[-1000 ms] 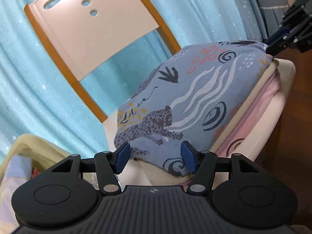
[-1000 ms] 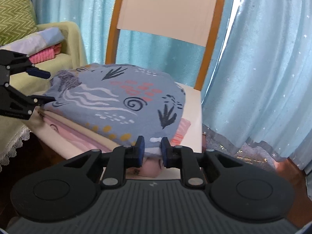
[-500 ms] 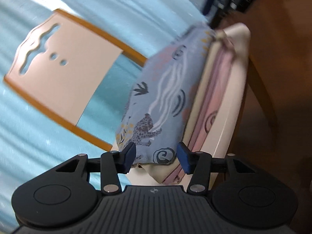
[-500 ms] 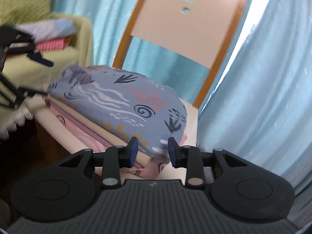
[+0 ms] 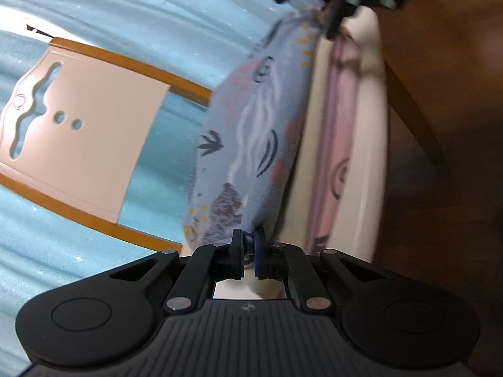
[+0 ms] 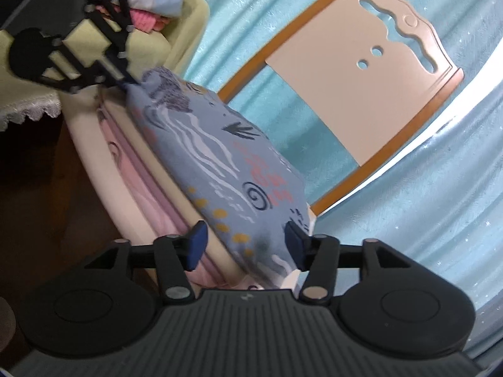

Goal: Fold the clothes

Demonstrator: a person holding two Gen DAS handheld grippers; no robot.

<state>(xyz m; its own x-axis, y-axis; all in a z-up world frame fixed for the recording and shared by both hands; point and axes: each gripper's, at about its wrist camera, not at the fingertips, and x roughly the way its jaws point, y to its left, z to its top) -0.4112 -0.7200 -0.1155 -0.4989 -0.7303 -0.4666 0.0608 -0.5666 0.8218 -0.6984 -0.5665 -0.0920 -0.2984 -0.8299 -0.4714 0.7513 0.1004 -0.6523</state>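
Observation:
A folded blue patterned garment lies on top of a stack of folded cream and pink clothes on a chair seat. My left gripper is shut on the near corner of the blue garment; it also shows in the right wrist view at the garment's far corner. My right gripper is open, its jaws either side of the garment's near corner. It shows blurred at the top of the left wrist view.
The chair has a cream back with orange edging. Light blue curtains hang behind. A yellow-green sofa with folded laundry stands at the left. Brown wooden floor lies beside the chair.
Both grippers rolled sideways and came closer to the stack. My left gripper closed on the blue garment's corner. My right gripper opened wide around the opposite corner.

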